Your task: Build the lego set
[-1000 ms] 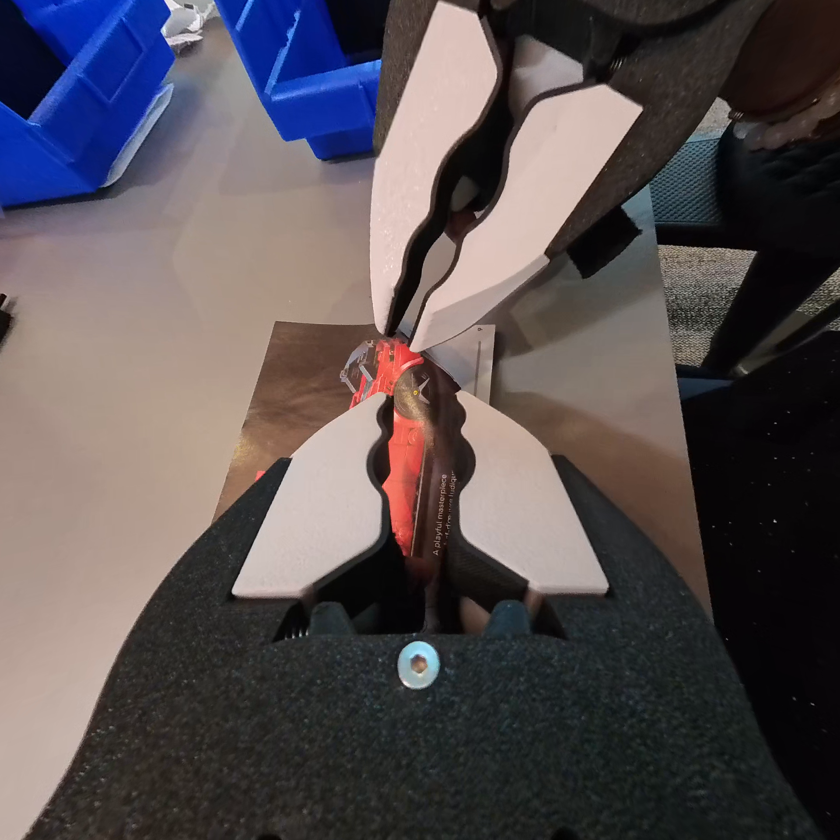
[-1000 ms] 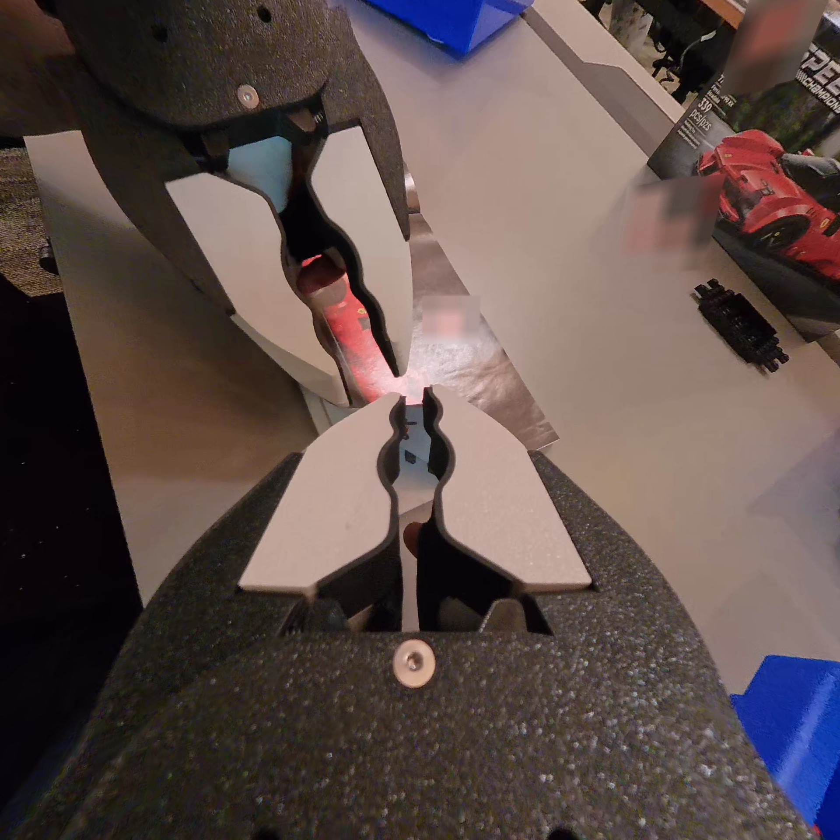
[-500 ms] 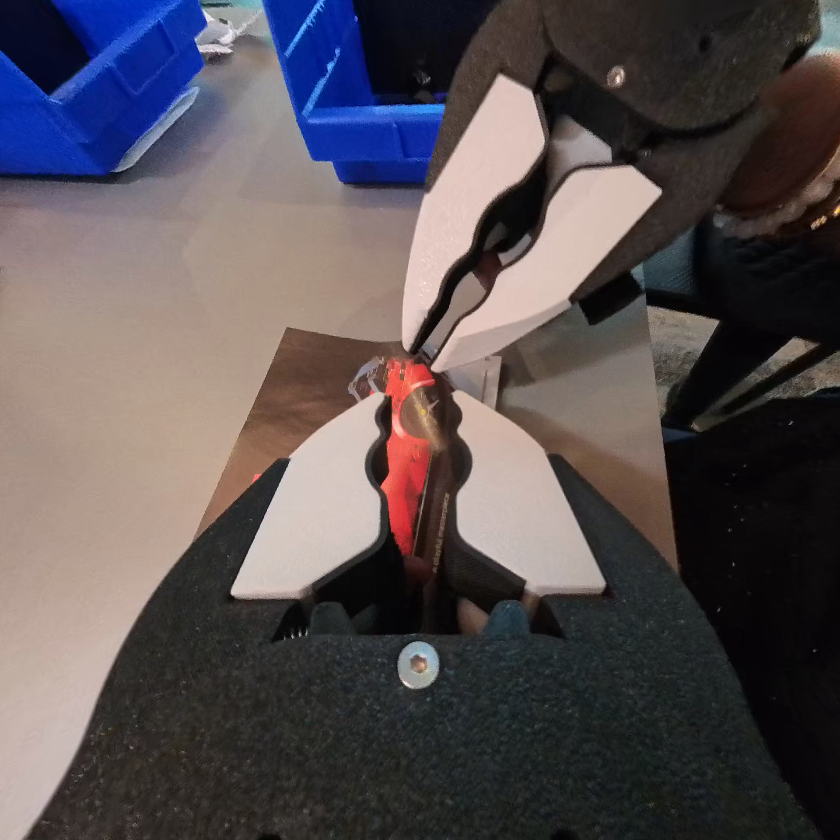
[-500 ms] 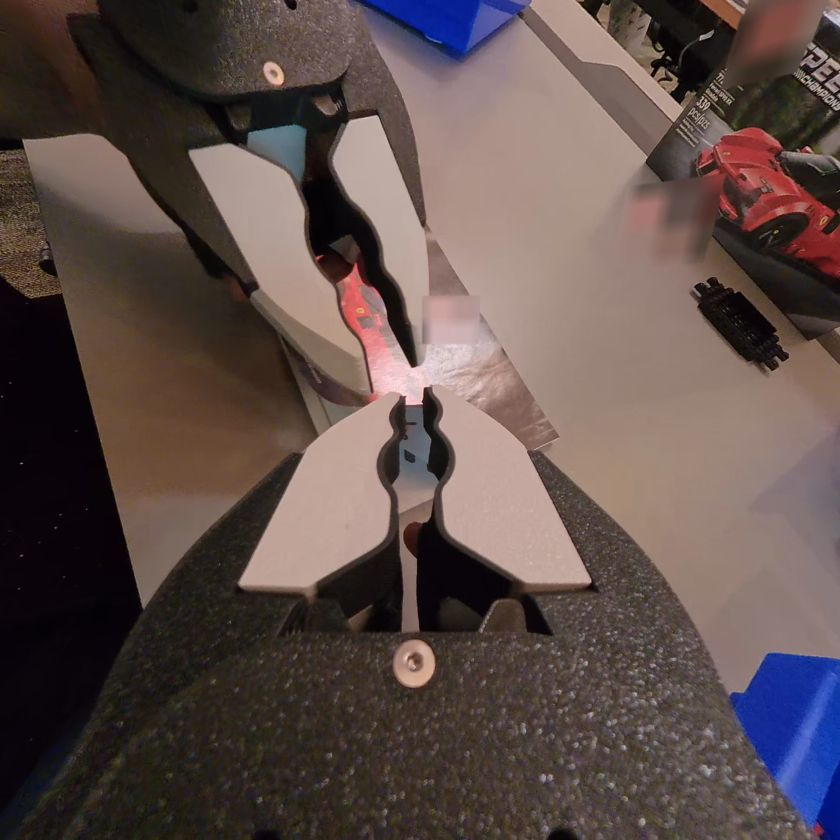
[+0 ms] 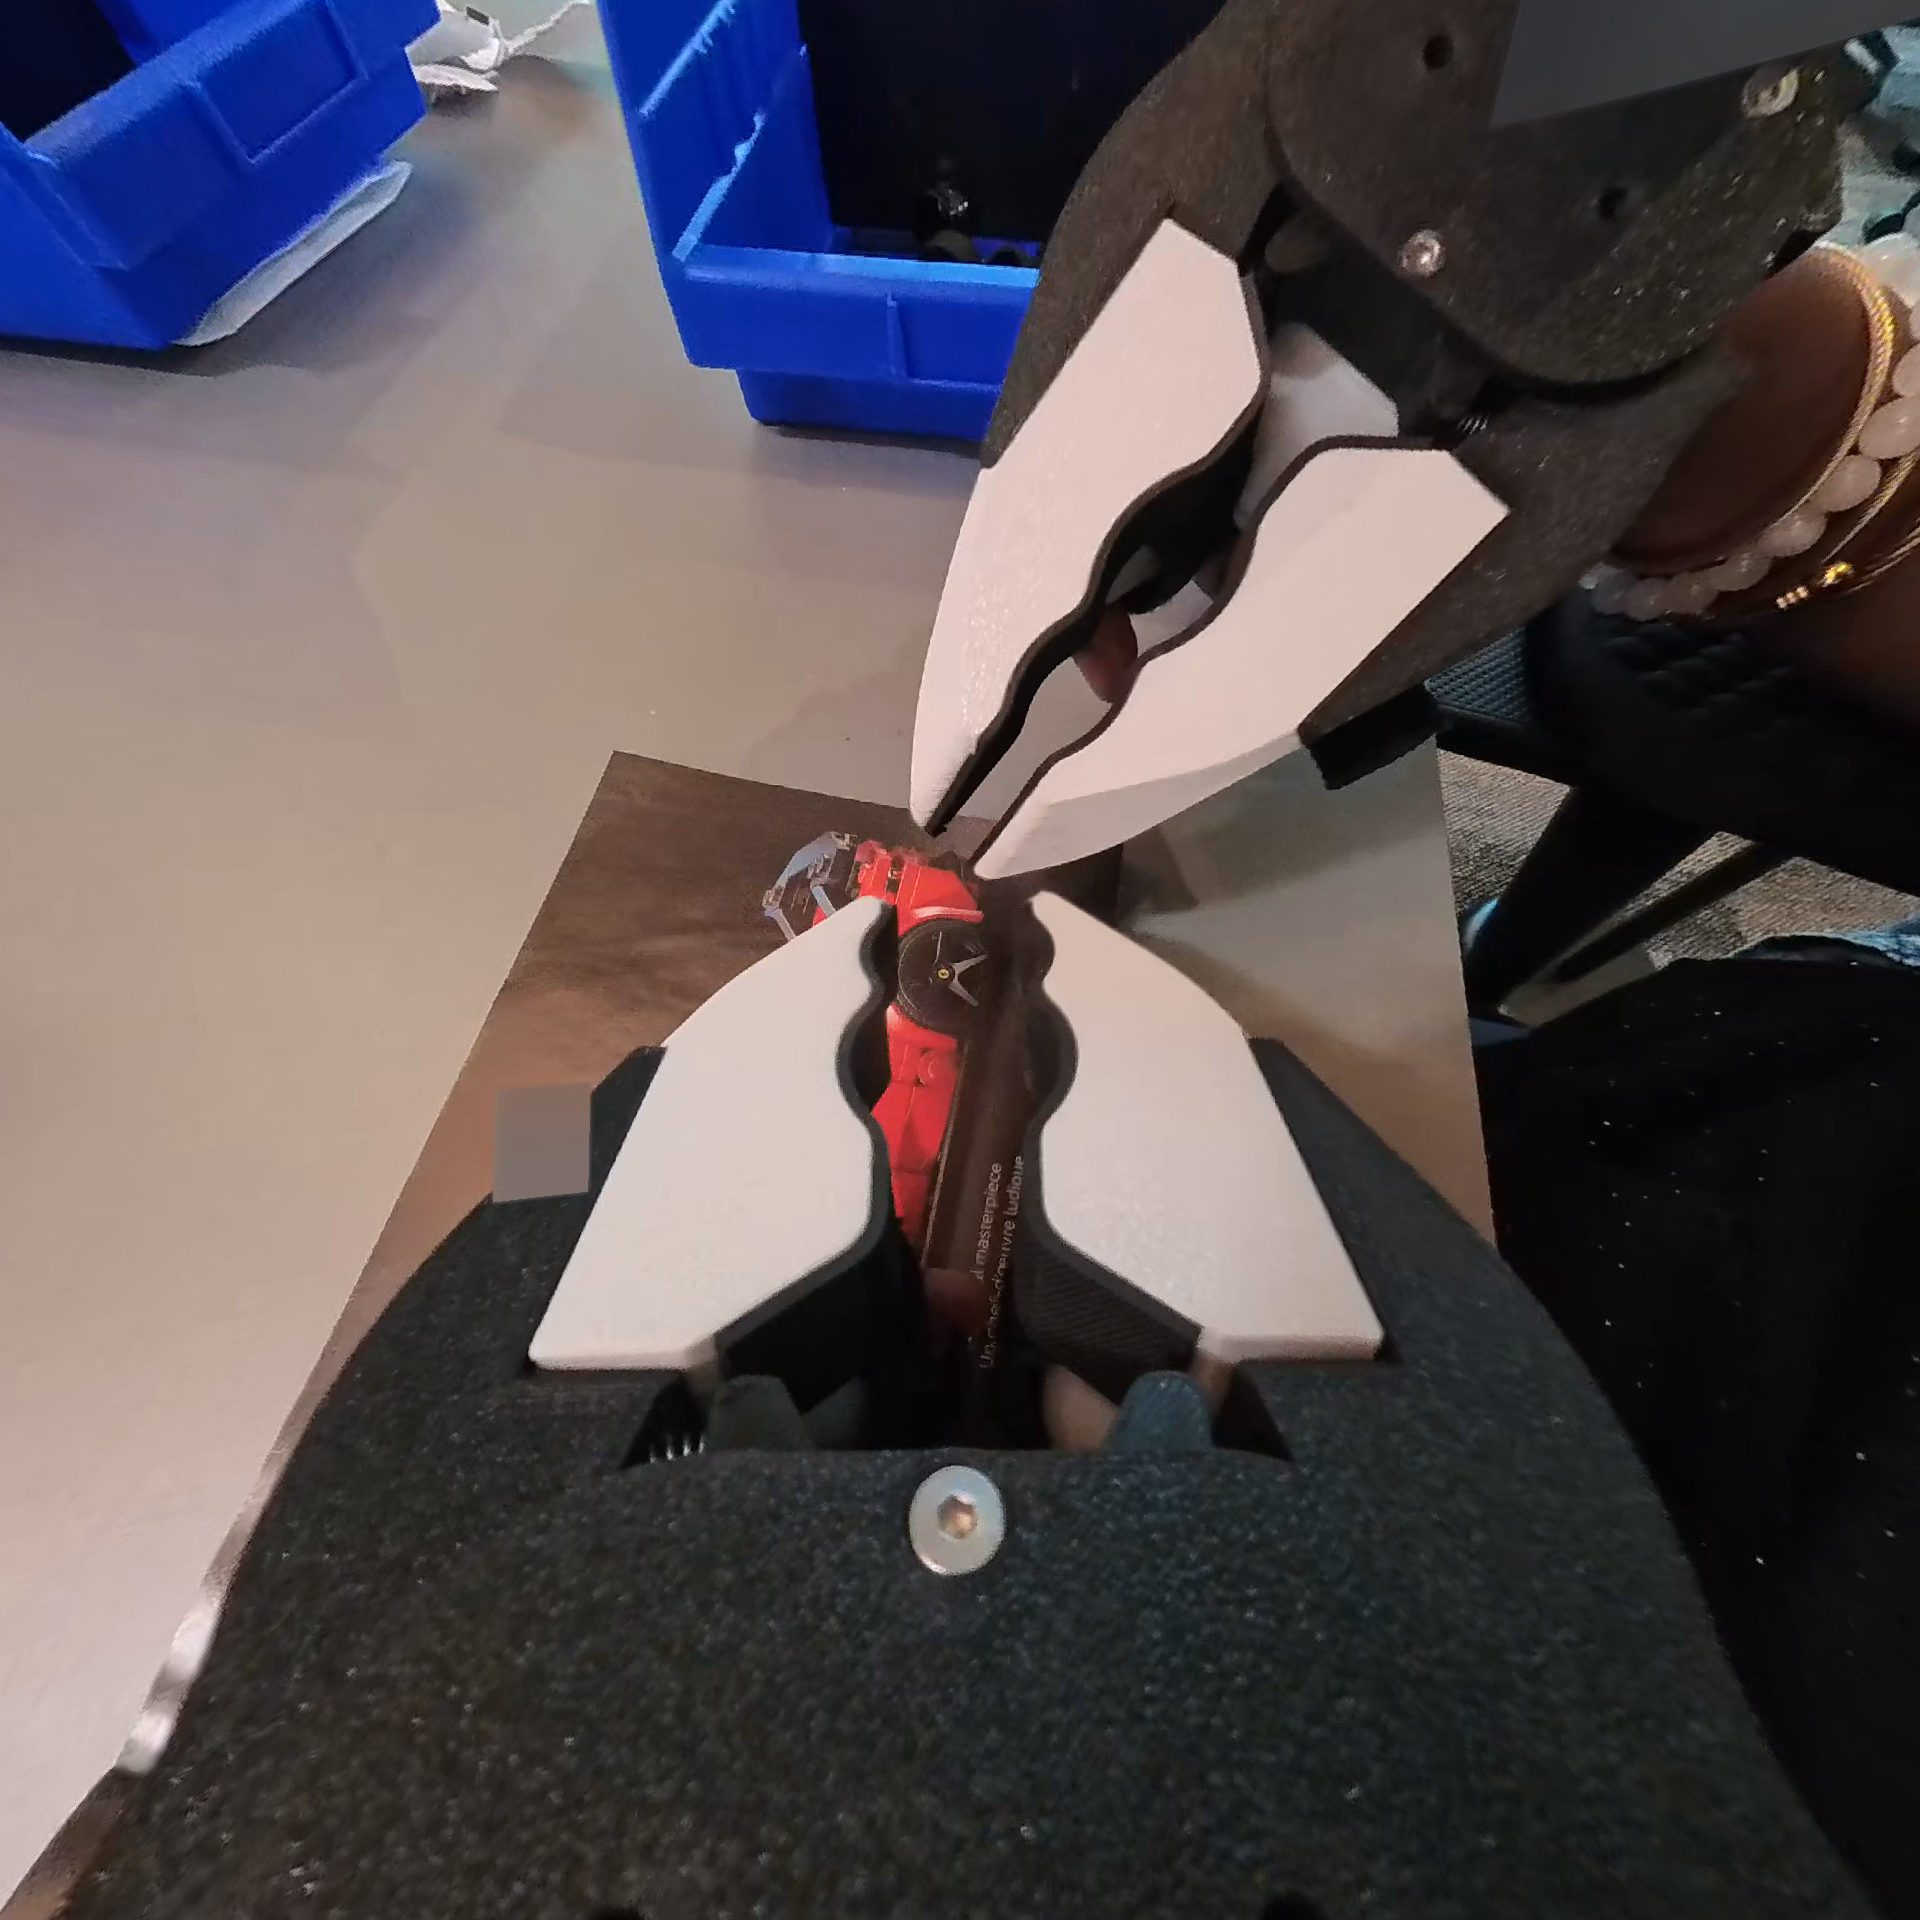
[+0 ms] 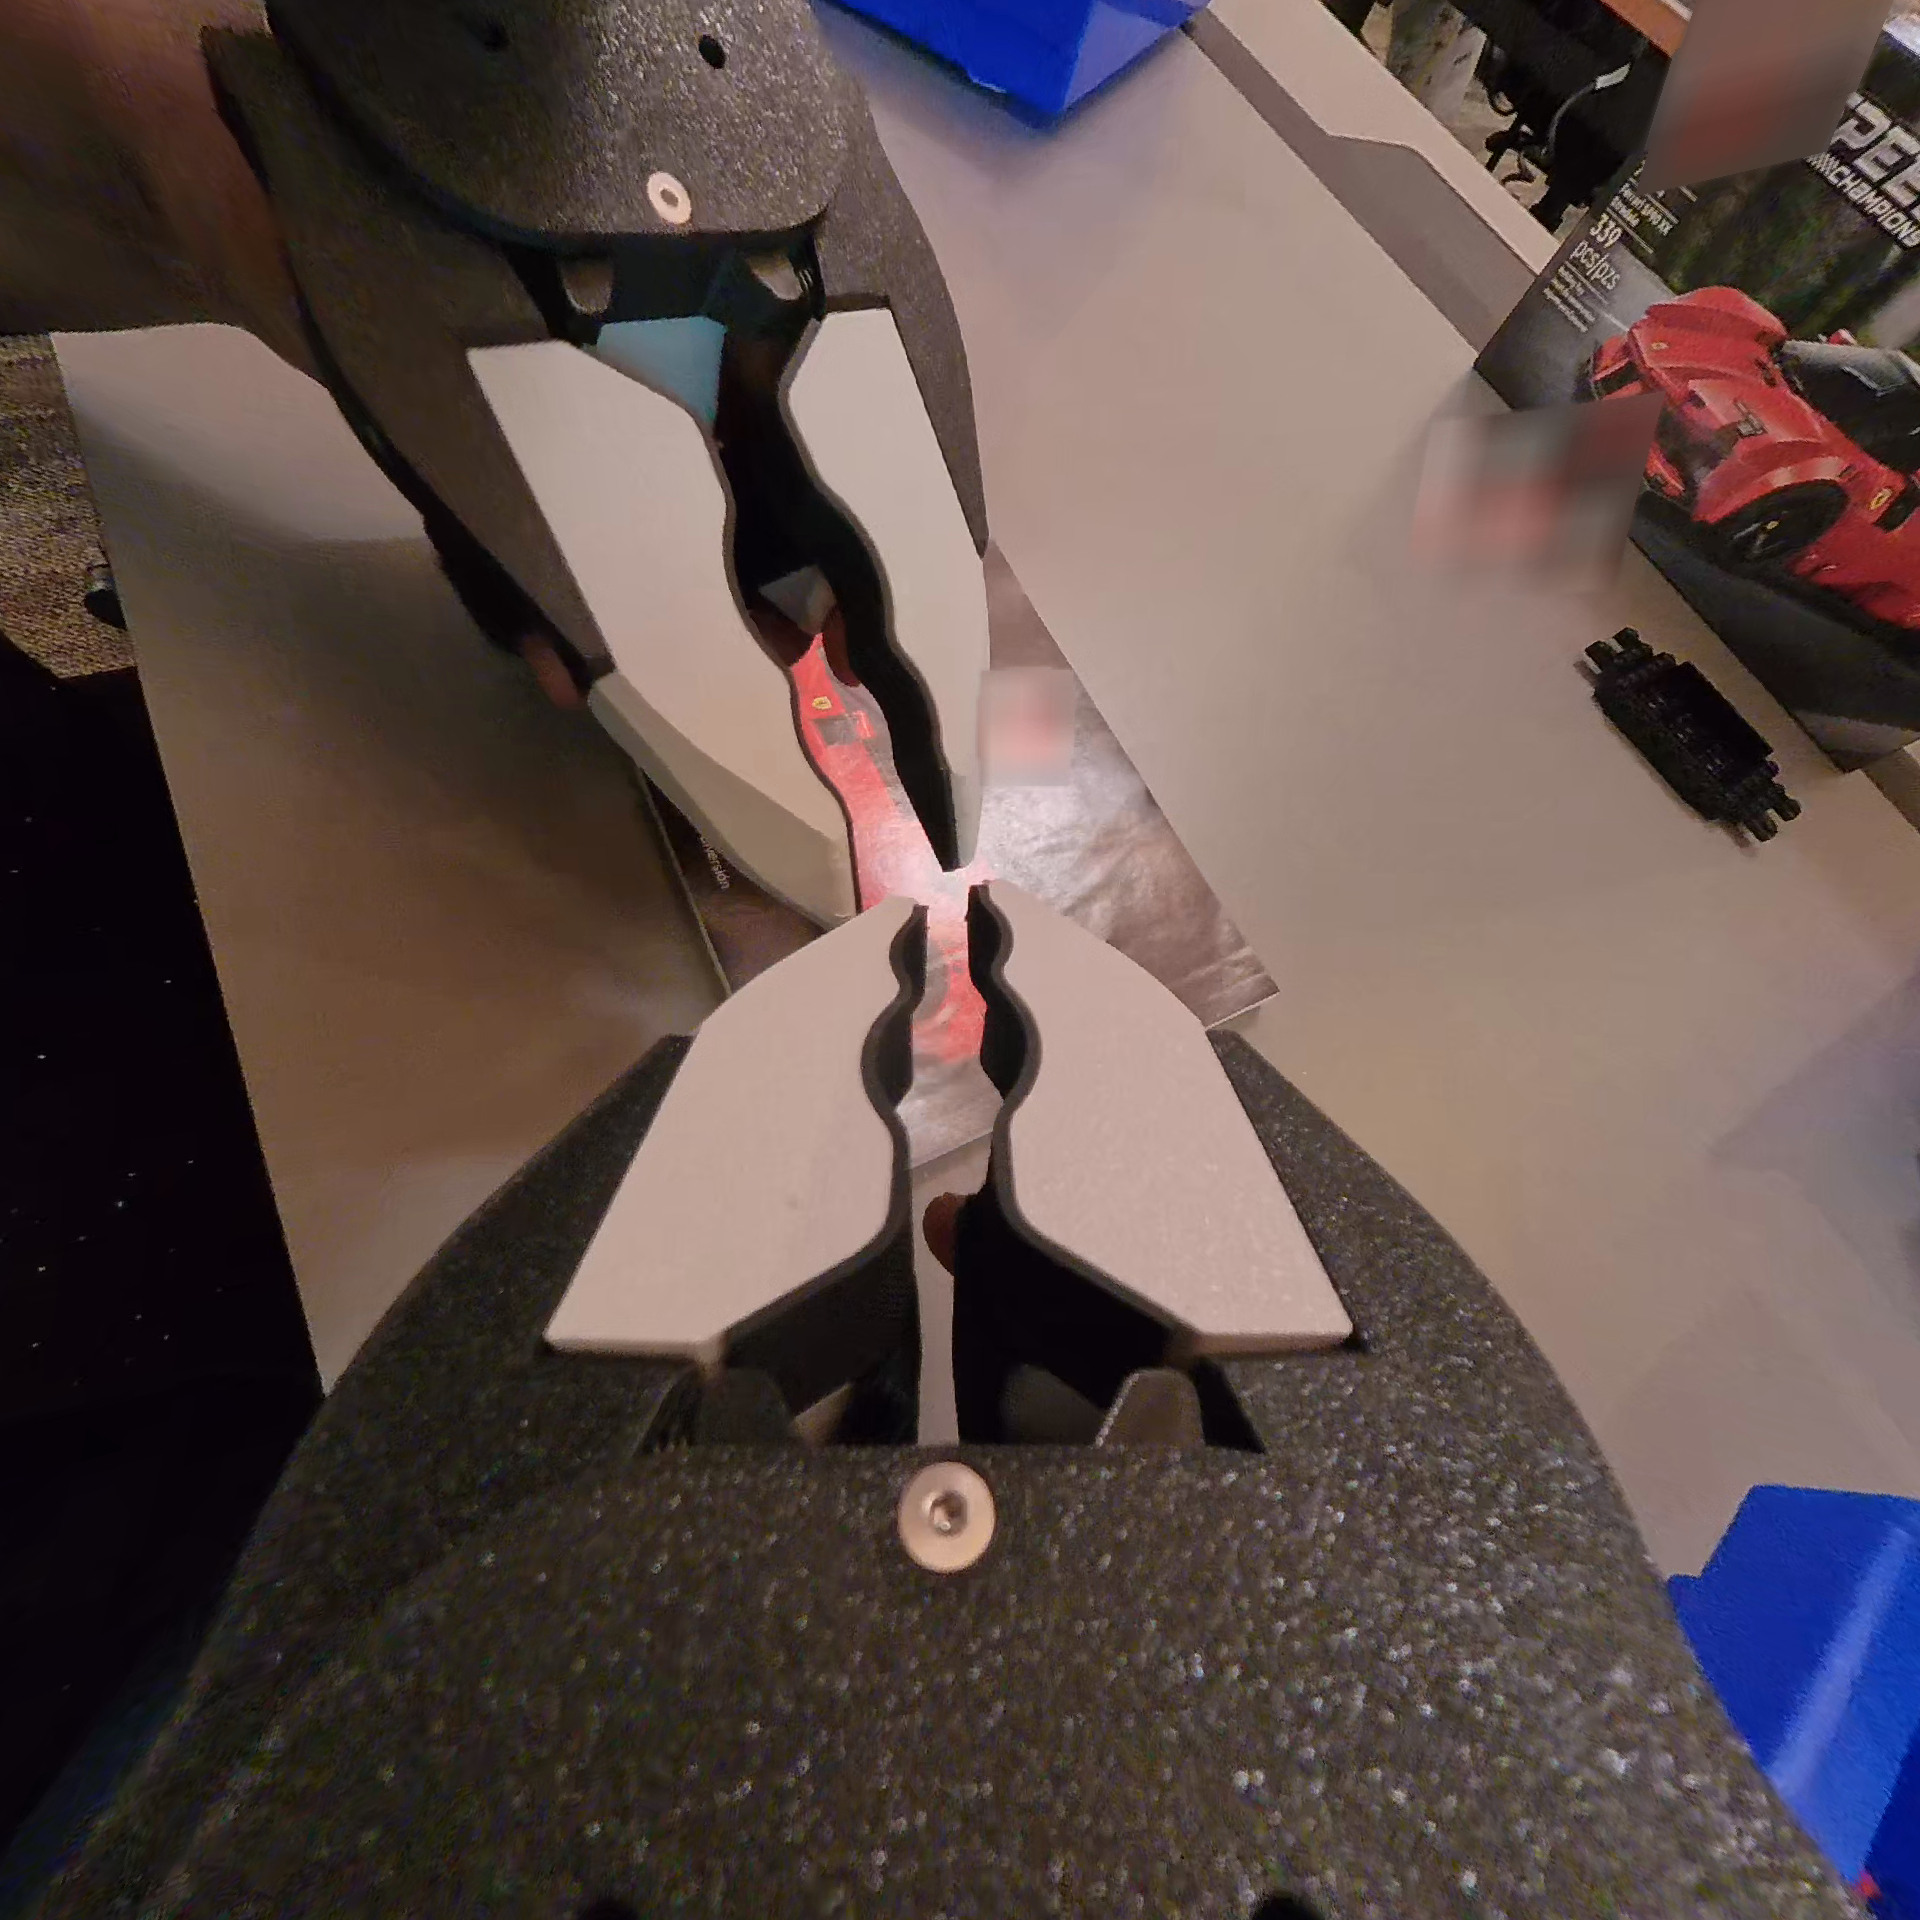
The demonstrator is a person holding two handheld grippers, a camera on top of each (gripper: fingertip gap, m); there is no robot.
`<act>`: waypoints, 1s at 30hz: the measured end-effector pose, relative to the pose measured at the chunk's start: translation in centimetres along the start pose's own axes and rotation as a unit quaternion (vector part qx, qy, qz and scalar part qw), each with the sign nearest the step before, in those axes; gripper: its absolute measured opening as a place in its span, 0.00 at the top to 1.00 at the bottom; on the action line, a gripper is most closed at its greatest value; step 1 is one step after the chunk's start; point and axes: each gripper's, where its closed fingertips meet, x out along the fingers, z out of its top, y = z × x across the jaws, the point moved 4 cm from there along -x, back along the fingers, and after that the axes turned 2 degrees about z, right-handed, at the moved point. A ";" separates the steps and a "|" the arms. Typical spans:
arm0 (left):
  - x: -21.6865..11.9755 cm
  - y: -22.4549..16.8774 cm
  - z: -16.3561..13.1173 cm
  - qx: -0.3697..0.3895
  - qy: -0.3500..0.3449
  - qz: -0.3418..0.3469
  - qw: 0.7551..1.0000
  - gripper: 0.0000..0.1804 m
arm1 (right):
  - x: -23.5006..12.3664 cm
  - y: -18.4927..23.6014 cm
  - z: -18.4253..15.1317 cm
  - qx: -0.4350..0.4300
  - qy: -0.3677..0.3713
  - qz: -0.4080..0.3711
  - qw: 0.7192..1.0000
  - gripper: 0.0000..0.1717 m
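The glossy booklet (image 5: 644, 935) lies flat near the bench (image 5: 312, 623) edge beside the person, under the half-spread left claw (image 5: 961, 904) and the barely parted right claw (image 6: 945, 899), neither pinching it, so only its thin edge looks grippable.

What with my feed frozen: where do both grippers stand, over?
Left gripper open, right gripper barely open, tips nearly meeting over the booklet. Booklet lies on grey table. Blue bins well back.
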 end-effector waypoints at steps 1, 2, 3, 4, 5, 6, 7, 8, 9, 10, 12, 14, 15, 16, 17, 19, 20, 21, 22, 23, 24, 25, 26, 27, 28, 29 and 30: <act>0.0 0.0 0.0 -0.002 0.001 -0.001 1.000 0.88 | 0.0 0.0 0.0 0.000 0.000 0.000 1.000 0.96; 0.0 0.1 0.0 -0.003 0.001 0.000 1.000 0.88 | 0.0 0.0 0.0 -0.001 0.000 0.000 1.000 0.96; 0.0 0.0 -0.1 -0.001 0.002 -0.001 1.000 0.88 | 0.0 0.0 -0.1 -0.001 0.002 0.000 1.000 0.96; 0.0 -0.1 -0.1 0.003 0.004 -0.004 1.000 0.87 | -0.1 0.0 -0.1 -0.003 0.006 0.001 1.000 0.96; 0.1 -0.3 -0.2 0.012 0.008 -0.009 1.000 0.87 | -0.2 0.0 -0.3 -0.005 0.014 0.002 1.000 0.96; 0.1 -0.7 -0.3 0.026 0.017 -0.018 0.999 0.85 | -0.4 0.1 -0.5 -0.008 0.028 0.011 1.000 0.96; 0.2 -1.1 -0.6 0.044 0.029 -0.027 0.998 0.82 | -0.7 0.4 -0.9 -0.008 0.050 0.029 0.998 0.95; 0.4 -1.5 -0.9 0.065 0.044 -0.031 0.996 0.79 | -1.0 0.8 -1.4 -0.007 0.074 0.047 0.996 0.95; 0.6 -1.6 -1.2 0.086 0.061 -0.021 0.994 0.76 | -1.3 1.1 -1.7 -0.006 0.095 0.057 0.994 0.93; 0.9 -1.6 -1.6 0.108 0.078 -0.008 0.991 0.75 | -1.5 1.3 -2.0 -0.005 0.111 0.062 0.992 0.91; 1.3 -1.6 -2.1 0.135 0.099 0.008 0.986 0.75 | -1.7 1.5 -2.5 -0.004 0.133 0.071 0.989 0.89; 1.3 -1.4 -1.8 0.134 0.086 0.020 0.987 0.78 | -1.7 1.6 -2.9 -0.004 0.148 0.075 0.986 0.86; 1.2 -1.2 -1.6 0.129 0.079 0.024 0.988 0.77 | -1.6 1.7 -3.1 -0.004 0.154 0.076 0.985 0.86; 1.0 -1.2 -1.5 0.121 0.073 0.021 0.990 0.77 | -1.6 1.7 -3.3 -0.004 0.158 0.078 0.984 0.85; 0.9 -1.1 -1.4 0.114 0.067 0.019 0.991 0.78 | -1.6 1.7 -3.3 -0.003 0.157 0.079 0.984 0.85; 0.7 -0.9 -1.2 0.100 0.059 0.019 0.993 0.78 | -1.6 1.6 -3.3 -0.001 0.155 0.077 0.985 0.84; 0.7 -0.8 -1.2 0.097 0.056 0.018 0.994 0.78 | -1.6 1.5 -3.2 -0.001 0.153 0.074 0.985 0.84; 0.6 -0.8 -1.1 0.095 0.054 0.015 0.994 0.78 | -1.6 1.4 -3.2 -0.001 0.150 0.071 0.986 0.84; 0.6 -0.8 -1.1 0.093 0.053 0.014 0.994 0.78 | -1.6 1.4 -3.1 0.001 0.146 0.069 0.987 0.84; 0.6 -0.8 -1.1 0.090 0.053 0.012 0.994 0.78 | -1.6 1.3 -3.0 0.004 0.141 0.070 0.988 0.84; 0.6 -0.7 -1.1 0.088 0.053 0.011 0.995 0.78 | -1.7 1.3 -2.9 0.007 0.136 0.071 0.988 0.84; 0.6 -0.7 -1.1 0.087 0.052 0.010 0.995 0.78 | -1.7 1.2 -2.8 0.010 0.131 0.066 0.989 0.85; 0.6 -0.7 -1.1 0.087 0.052 0.010 0.995 0.78 | -1.8 1.0 -2.7 0.012 0.128 0.060 0.990 0.85; 0.6 -0.7 -1.1 0.086 0.051 0.010 0.995 0.78 | -1.8 0.8 -2.7 0.014 0.126 0.054 0.990 0.86; 0.6 -0.7 -1.1 0.086 0.050 0.010 0.995 0.78 | -1.9 0.6 -2.6 0.016 0.123 0.050 0.991 0.86; 0.6 -0.7 -1.1 0.086 0.050 0.010 0.995 0.78 | -1.9 0.5 -2.6 0.018 0.119 0.048 0.992 0.86; 0.5 -0.7 -1.1 0.086 0.049 0.010 0.995 0.78 | -1.9 0.5 -2.5 0.019 0.116 0.047 0.992 0.86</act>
